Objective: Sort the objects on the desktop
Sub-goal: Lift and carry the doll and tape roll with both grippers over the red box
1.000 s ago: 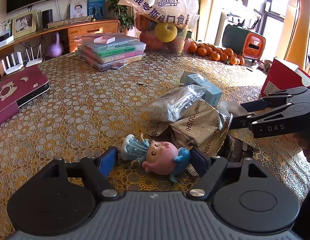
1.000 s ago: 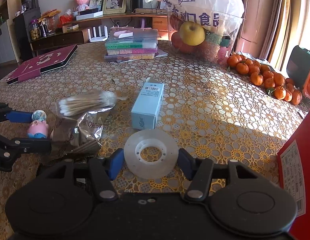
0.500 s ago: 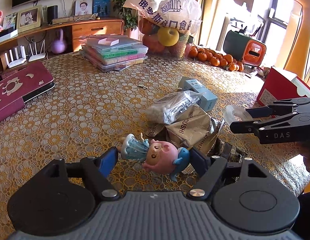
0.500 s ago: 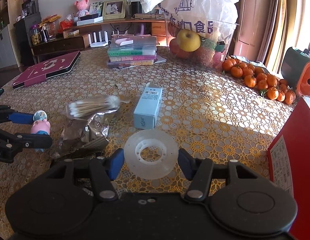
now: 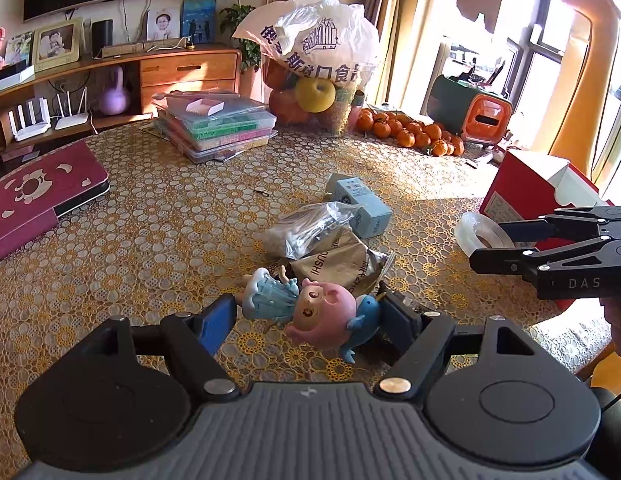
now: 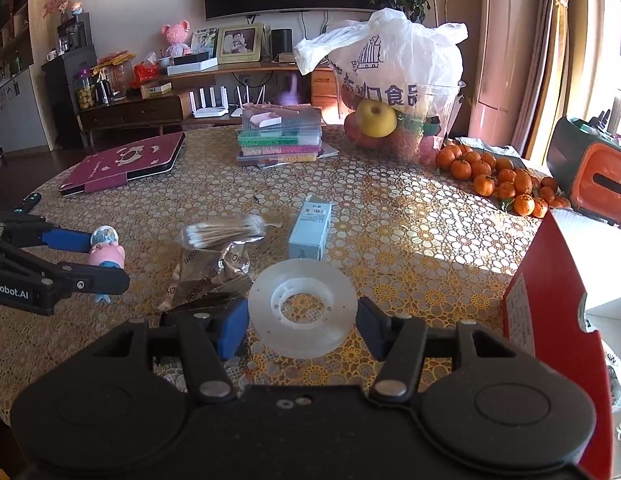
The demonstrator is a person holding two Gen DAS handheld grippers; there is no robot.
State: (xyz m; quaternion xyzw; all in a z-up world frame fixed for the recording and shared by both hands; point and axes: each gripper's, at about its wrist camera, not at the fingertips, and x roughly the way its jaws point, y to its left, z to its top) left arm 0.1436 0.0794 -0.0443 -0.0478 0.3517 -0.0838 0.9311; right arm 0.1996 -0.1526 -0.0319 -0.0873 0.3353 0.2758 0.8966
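Observation:
In the left wrist view, a pink-headed toy figure (image 5: 310, 308) in a blue dress lies sideways between the blue pads of my left gripper (image 5: 306, 320), which is shut on it just above the tablecloth. The right wrist view shows the same toy (image 6: 104, 254) in my left gripper (image 6: 108, 260) at the far left. My right gripper (image 6: 302, 320) is shut on a clear tape roll (image 6: 302, 308), held flat above the table. From the left wrist view, the right gripper (image 5: 490, 244) and tape roll (image 5: 476, 232) hang in front of a red box (image 5: 522, 188).
On the table lie a bag of cotton swabs (image 6: 224, 232), a crumpled foil pouch (image 6: 210, 268) and a light blue carton (image 6: 310, 228). Further back are stacked plastic cases (image 6: 280, 140), a maroon book (image 6: 126, 162), a bagged fruit bowl (image 6: 390, 92) and several oranges (image 6: 502, 180). The red box (image 6: 550, 300) stands close on the right.
Both grippers have risen from the table with their objects still held. The right gripper and tape roll moved up and right, nearer the red box.

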